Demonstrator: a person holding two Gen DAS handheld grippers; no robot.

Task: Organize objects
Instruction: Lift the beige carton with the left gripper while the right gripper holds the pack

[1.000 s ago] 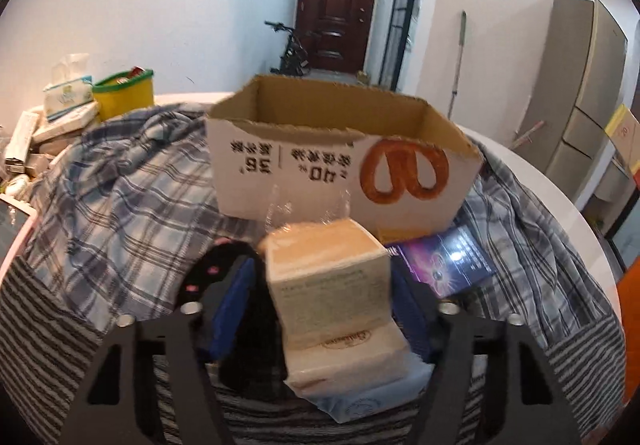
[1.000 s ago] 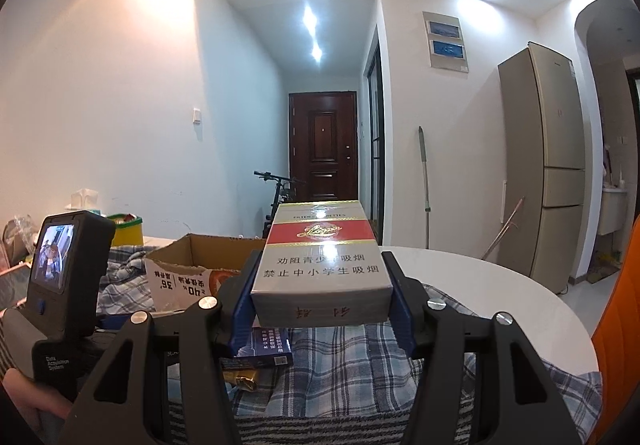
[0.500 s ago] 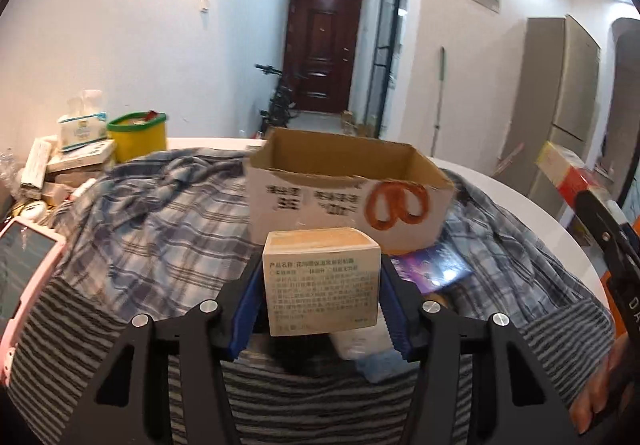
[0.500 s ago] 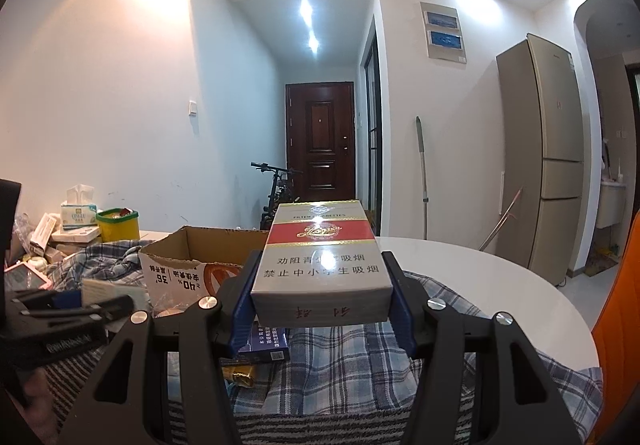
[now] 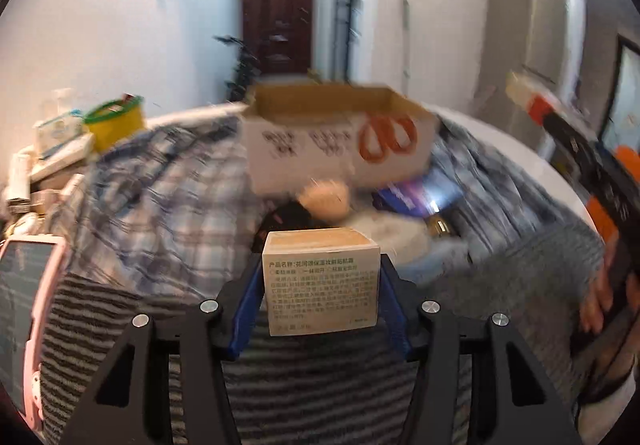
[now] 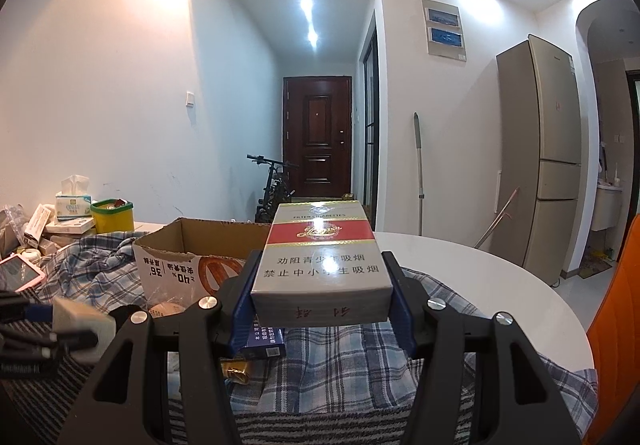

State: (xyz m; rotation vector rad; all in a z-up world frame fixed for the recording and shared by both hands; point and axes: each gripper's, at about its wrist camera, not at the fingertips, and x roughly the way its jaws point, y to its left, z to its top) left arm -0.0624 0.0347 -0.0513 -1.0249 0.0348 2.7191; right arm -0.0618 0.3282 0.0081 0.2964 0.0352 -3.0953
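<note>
My left gripper (image 5: 320, 281) is shut on a small beige box (image 5: 320, 283) with printed text and holds it above the cloth, short of the open cardboard box (image 5: 340, 141). My right gripper (image 6: 320, 285) is shut on a silver and red cigarette carton (image 6: 320, 257), held level above the table. The cardboard box also shows in the right wrist view (image 6: 188, 261), to the left of the carton. The left gripper with its beige box appears blurred at the lower left of that view (image 6: 76, 321). The right gripper shows at the right edge of the left wrist view (image 5: 580, 149).
A plaid cloth (image 5: 160, 185) over a striped one (image 5: 320, 385) covers the round white table (image 6: 480, 273). A blue packet (image 5: 416, 193), a round beige item (image 5: 324, 197) and a gold object (image 5: 440, 225) lie before the box. A pink tablet (image 5: 24, 309), yellow tub (image 5: 116, 121) and tissue boxes sit left.
My left gripper has closed on the beige box, lifted it off the pile and pulled back; the view is now blurred by motion. The right gripper holds the carton nearly still.
</note>
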